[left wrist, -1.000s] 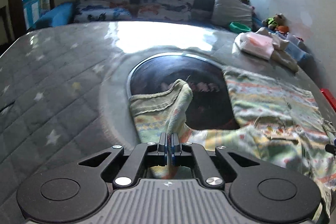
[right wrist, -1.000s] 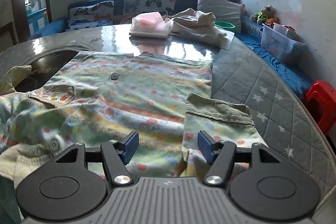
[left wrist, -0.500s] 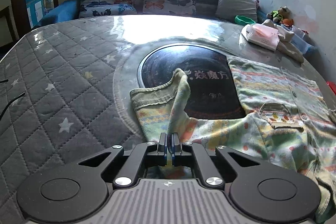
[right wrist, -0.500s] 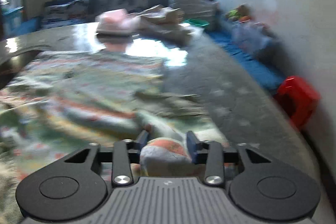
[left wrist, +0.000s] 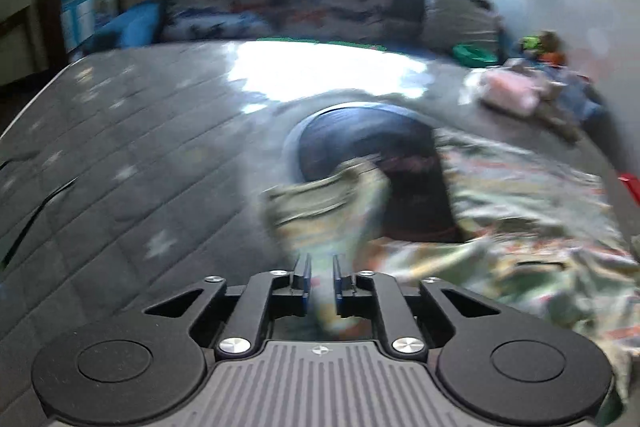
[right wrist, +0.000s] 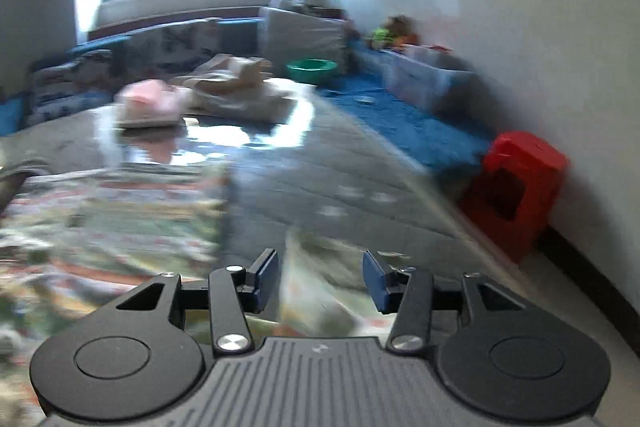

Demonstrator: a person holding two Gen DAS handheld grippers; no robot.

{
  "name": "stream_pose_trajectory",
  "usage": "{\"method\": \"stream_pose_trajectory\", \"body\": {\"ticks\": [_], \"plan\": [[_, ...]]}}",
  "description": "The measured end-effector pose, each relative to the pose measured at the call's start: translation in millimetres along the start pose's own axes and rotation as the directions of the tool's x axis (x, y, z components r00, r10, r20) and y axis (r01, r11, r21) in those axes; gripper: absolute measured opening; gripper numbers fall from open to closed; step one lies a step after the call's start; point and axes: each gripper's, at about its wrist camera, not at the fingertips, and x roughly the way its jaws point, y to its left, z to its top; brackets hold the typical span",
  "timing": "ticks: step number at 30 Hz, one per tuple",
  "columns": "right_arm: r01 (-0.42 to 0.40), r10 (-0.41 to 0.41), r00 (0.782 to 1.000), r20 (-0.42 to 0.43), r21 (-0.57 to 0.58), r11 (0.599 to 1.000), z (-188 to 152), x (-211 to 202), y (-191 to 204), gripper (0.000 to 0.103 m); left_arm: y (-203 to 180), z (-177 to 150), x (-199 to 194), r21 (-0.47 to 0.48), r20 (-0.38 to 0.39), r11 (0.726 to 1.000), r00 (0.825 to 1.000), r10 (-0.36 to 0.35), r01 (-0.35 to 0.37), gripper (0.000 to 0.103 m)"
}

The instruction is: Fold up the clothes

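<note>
Left claw: our left claw has its jaws parted by a narrow gap; they have just been opening, and a fold of the patterned garment runs up between them. Through the blur we cannot tell whether the pads press on the cloth.
Right claw: our right claw stands about half open; its jaws have just been opening, with the garment's near sleeve lying between them and clear of both pads.
Garment: we see it spread on the quilted star-print counter, its far sleeve cuff reaching over the dark round inset in the counter's middle.
Folded pile: a pink folded piece and beige clothes sit at the counter's far edge, well apart from the garment.
Surroundings: a red stool stands on the floor by the wall, beside the counter; a green bowl lies beyond the pile.
Sharpness: both views are smeared.
</note>
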Motion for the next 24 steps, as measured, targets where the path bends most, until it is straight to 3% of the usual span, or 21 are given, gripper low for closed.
{"method": "stream_pose_trajectory", "body": {"ticks": [5, 8, 15, 18, 19, 20, 24], "plan": [[-0.132, 0.129, 0.991, -0.033, -0.093, 0.987, -1.2, 13.3, 36.0, 0.047, -47.9, 13.2, 26.1, 0.108, -0.017, 0.986, 0.992, -0.129, 0.13, 0.025], [-0.164, 0.155, 0.985, -0.076, -0.134, 0.977, -7.9, 26.1, 52.2, 0.047, -70.3, 14.2, 48.9, 0.169, -0.044, 0.972, 0.987, -0.157, 0.162, 0.032], [-0.146, 0.136, 0.984, -0.112, -0.093, 0.985, -15.1, 35.1, 47.9, 0.049, -90.1, 13.5, 88.9, 0.183, -0.119, 0.962, 0.976, -0.182, 0.202, 0.034], [-0.156, 0.148, 0.982, -0.114, -0.062, 0.986, -14.0, 40.7, 44.3, 0.049, -90.6, 12.5, 93.5, 0.191, -0.117, 0.962, 0.978, -0.175, 0.195, 0.028], [-0.157, 0.15, 0.982, -0.114, -0.052, 0.986, -13.5, 42.2, 44.0, 0.049, -89.3, 13.0, 93.4, 0.186, -0.122, 0.961, 0.975, -0.185, 0.205, 0.016], [-0.157, 0.151, 0.982, -0.113, -0.046, 0.987, -12.9, 44.2, 44.6, 0.049, -89.3, 12.8, 93.3, 0.187, -0.122, 0.961, 0.975, -0.184, 0.205, 0.012], [-0.174, 0.169, 0.98, -0.107, -0.04, 0.984, -11.9, 47.4, 51.3, 0.049, -88.0, 10.5, 90.8, 0.185, -0.109, 0.963, 0.978, -0.18, 0.198, 0.007]]}}
